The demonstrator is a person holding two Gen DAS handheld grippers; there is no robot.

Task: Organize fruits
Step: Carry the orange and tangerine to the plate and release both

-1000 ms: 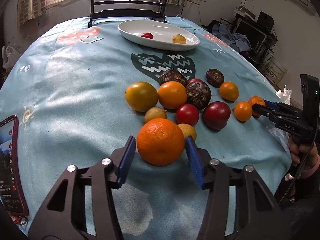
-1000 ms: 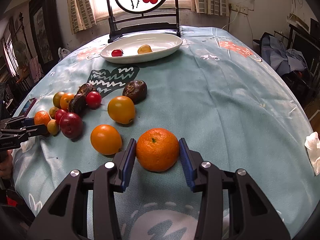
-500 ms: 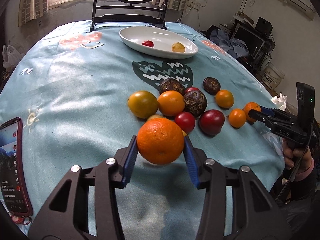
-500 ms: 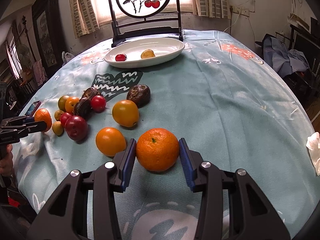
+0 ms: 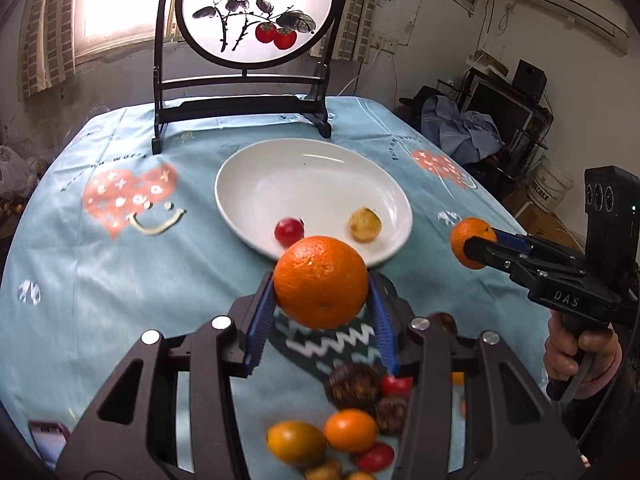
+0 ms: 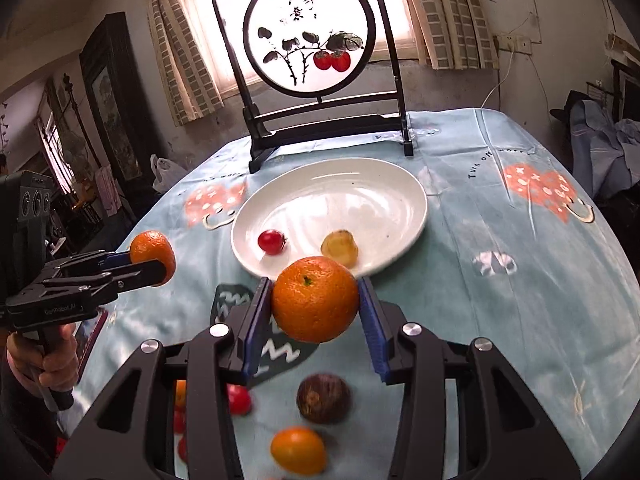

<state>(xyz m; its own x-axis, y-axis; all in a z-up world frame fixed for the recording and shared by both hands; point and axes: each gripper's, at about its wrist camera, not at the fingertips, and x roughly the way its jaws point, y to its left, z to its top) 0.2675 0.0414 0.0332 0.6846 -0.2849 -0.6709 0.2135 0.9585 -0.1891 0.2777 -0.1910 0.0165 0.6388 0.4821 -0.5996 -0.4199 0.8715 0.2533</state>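
Note:
My left gripper (image 5: 321, 304) is shut on a large orange (image 5: 321, 282) and holds it in the air just short of the white plate (image 5: 256, 184). My right gripper (image 6: 315, 307) is shut on another orange (image 6: 315, 298), also in the air before the plate (image 6: 384, 196). The plate holds a small red fruit (image 5: 289, 230) and a small yellow fruit (image 5: 364, 224). The right gripper with its orange (image 5: 470, 242) shows at the right of the left wrist view. The left gripper with its orange (image 6: 152, 251) shows at the left of the right wrist view.
A pile of orange, red and dark brown fruits (image 5: 352, 420) lies on the blue tablecloth below the grippers. A round painted screen on a black stand (image 5: 248, 20) stands behind the plate. A phone (image 5: 46, 436) lies near the left table edge.
Both grippers have lifted their oranges off the table and carried them forward to the plate's near edge. The fruit pile now lies below and behind them.

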